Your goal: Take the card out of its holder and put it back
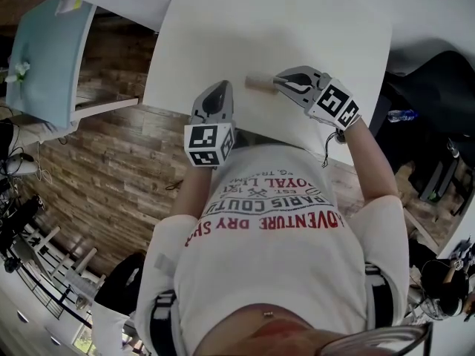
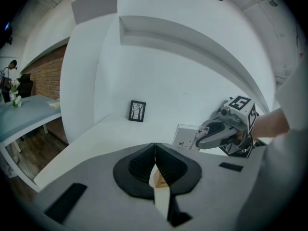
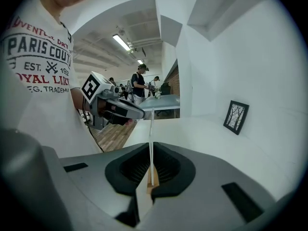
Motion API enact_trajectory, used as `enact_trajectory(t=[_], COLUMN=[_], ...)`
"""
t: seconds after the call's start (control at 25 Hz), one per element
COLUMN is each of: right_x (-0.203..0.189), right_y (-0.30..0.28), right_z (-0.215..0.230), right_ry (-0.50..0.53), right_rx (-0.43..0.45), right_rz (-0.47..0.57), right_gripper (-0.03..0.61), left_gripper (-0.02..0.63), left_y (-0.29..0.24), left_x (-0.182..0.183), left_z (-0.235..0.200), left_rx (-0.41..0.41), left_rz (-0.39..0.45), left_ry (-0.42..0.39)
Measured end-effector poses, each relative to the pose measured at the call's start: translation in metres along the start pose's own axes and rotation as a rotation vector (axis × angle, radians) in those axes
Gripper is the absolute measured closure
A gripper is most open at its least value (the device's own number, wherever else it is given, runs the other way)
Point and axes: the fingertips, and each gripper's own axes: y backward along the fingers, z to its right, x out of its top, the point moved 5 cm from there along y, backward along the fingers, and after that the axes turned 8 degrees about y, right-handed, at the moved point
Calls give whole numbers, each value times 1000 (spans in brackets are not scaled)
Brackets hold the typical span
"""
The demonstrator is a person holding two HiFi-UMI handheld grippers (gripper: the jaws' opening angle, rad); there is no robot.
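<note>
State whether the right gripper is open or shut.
Shut: the right gripper clamps the white card, seen edge-on between its jaws in its own view.

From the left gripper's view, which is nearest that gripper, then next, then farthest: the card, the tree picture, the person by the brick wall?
1. Card, just ahead on the right, in the right gripper.
2. Tree picture, standing at the back wall.
3. Person, far left, past the blue table.

Head view looks steeply down at the table [image 1: 297,35]; the gripper views, low over it, face each other.
</note>
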Motion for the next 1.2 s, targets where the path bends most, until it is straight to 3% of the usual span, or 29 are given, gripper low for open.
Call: enact_trajectory(t=[0.28,1.2], right_x=[-7,-55], right_y=[-7,-25], right_z=[-1,-2], right_ry=[21,-121], right_rx=[32,-4], right_rz=[-40,-34], right_gripper=[543,543], left_gripper=[589,589], left_y=[0,-10], left_x=[-2,-9], left_z=[-1,-11], left_rx=[9,-9], left_rz=[-6,-50], left_ry=[6,-12])
